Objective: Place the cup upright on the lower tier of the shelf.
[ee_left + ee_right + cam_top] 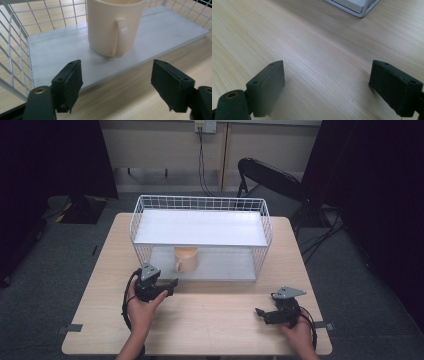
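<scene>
Glossy, smooth cream ceramic on the mug (pixel 112 27); white coated wire on the rack (pixel 200 202); its boards painted matt white; pale matt wood-grain desk (pixel 312 50); matt black gripper pads (pixel 70 80).

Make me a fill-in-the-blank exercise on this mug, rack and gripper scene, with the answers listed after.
1. The cream mug stands on the ____ shelf of the white wire rack.
2. In the left gripper view, the mug's handle faces ____ the left gripper.
3. The left gripper's jaws stand ____, with nothing between them.
4. The right gripper is over bare ____, apart from the rack.

Missing words: lower; toward; open; table
</scene>
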`<act>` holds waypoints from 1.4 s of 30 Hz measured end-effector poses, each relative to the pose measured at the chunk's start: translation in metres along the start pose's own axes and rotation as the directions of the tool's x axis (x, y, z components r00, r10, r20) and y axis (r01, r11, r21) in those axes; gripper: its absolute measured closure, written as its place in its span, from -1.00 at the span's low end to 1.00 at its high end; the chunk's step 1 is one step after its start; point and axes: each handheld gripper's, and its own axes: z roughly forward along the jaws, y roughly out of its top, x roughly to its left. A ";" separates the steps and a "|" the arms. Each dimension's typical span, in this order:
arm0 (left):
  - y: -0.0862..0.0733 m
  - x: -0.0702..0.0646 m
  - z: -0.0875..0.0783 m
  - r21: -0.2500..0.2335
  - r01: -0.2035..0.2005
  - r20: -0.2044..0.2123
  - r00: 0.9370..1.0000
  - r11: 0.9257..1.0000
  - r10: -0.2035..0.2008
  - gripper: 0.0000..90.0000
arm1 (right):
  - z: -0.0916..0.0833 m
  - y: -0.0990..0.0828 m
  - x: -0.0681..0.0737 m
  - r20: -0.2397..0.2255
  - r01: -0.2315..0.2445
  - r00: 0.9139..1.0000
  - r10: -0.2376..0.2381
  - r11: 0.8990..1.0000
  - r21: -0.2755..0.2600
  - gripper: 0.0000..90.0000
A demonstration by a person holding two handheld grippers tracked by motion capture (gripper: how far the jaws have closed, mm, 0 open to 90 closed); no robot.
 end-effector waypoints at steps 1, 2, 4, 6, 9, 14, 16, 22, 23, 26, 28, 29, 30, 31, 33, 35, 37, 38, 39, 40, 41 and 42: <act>-0.001 0.000 -0.001 0.002 -0.005 0.002 1.000 1.000 0.005 -0.48 | 0.000 0.000 0.000 0.000 0.000 1.000 0.000 1.000 0.000 -0.73; -0.003 0.001 -0.002 0.005 -0.007 0.004 1.000 1.000 0.007 -0.48 | 0.000 0.000 0.000 0.000 0.000 1.000 0.000 1.000 0.000 -0.73; -0.005 0.002 -0.004 0.007 -0.001 0.012 1.000 1.000 0.001 -0.49 | 0.000 0.000 0.000 0.000 0.000 1.000 0.000 1.000 0.000 -0.73; -0.008 0.003 -0.005 0.005 -0.012 0.012 1.000 1.000 0.012 -0.49 | 0.000 0.000 0.000 0.000 0.000 1.000 0.000 1.000 0.000 -0.73; -0.012 0.004 -0.008 0.026 -0.013 0.020 1.000 1.000 0.012 -0.49 | 0.000 0.000 0.000 0.000 0.000 1.000 0.000 1.000 0.000 -0.73; -0.017 0.006 -0.014 0.037 -0.018 0.022 1.000 0.999 0.017 -0.49 | 0.000 0.000 0.000 0.000 0.000 1.000 0.000 1.000 0.000 -0.73; -0.018 0.007 -0.016 0.039 -0.014 0.026 1.000 0.999 0.013 -0.49 | 0.000 0.000 0.000 0.000 0.000 1.000 0.000 1.000 0.000 -0.73; -0.024 0.008 -0.021 0.043 -0.019 0.032 0.999 0.999 0.018 -0.48 | 0.000 0.000 0.000 0.000 -0.001 1.000 0.001 1.000 0.000 -0.73; -0.025 0.008 -0.023 0.048 -0.021 0.040 0.999 0.999 0.019 -0.47 | 0.000 0.000 0.000 0.001 0.000 1.000 0.000 1.000 0.000 -0.73; -0.029 0.009 -0.025 0.054 -0.024 0.046 0.999 0.998 0.022 -0.47 | 0.000 0.000 0.000 0.000 -0.001 1.000 0.001 1.000 0.000 -0.73; -0.032 0.009 -0.026 0.063 -0.033 0.049 0.998 0.997 0.030 -0.47 | 0.000 0.000 0.000 0.001 0.000 1.000 0.000 1.000 0.000 -0.73; -0.033 0.009 -0.027 0.070 -0.041 0.049 0.998 0.997 0.038 -0.48 | 0.000 0.000 0.000 0.000 -0.001 1.000 0.001 1.000 0.000 -0.73; -0.035 0.009 -0.028 0.076 -0.047 0.054 0.998 0.996 0.043 -0.48 | 0.000 0.000 0.000 0.000 -0.001 1.000 0.001 1.000 0.000 -0.73; -0.037 0.009 -0.028 0.074 -0.043 0.054 0.998 0.996 0.039 -0.48 | 0.000 0.000 0.000 0.000 -0.001 1.000 0.001 1.000 0.000 -0.73; -0.039 0.010 -0.029 0.082 -0.061 0.055 0.997 0.995 0.056 -0.49 | 0.000 0.000 0.000 0.000 -0.001 1.000 0.001 1.000 0.000 -0.73; -0.042 0.010 -0.028 0.085 -0.056 0.058 0.997 0.995 0.051 -0.49 | 0.000 0.000 0.000 0.000 -0.001 1.000 0.001 1.000 0.000 -0.73; -0.045 0.011 -0.027 0.094 -0.059 0.061 0.997 0.994 0.054 -0.51 | 0.000 0.000 0.000 0.000 -0.001 1.000 0.001 1.000 0.000 -0.73; -0.046 0.011 -0.027 0.095 -0.061 0.061 0.997 0.994 0.055 -0.52 | 0.000 0.000 0.000 0.000 -0.001 1.000 0.001 1.000 0.000 -0.73; -0.047 0.011 -0.027 0.096 -0.058 0.062 0.997 0.994 0.052 -0.52 | 0.000 0.000 0.000 0.000 -0.001 1.000 0.001 1.000 0.000 -0.73; -0.047 0.011 -0.027 0.096 -0.058 0.062 0.997 0.994 0.052 -0.53 | 0.000 0.000 0.000 0.001 0.000 1.000 0.000 1.000 0.000 -0.73; -0.047 0.013 -0.026 0.100 -0.055 0.060 0.997 0.994 0.049 -0.53 | 0.000 0.000 0.000 0.001 0.000 1.000 0.000 1.000 0.000 -0.73; -0.048 0.013 -0.026 0.101 -0.054 0.056 0.997 0.993 0.048 -0.55 | 0.000 0.000 0.000 0.000 -0.001 1.000 0.001 1.000 0.000 -0.73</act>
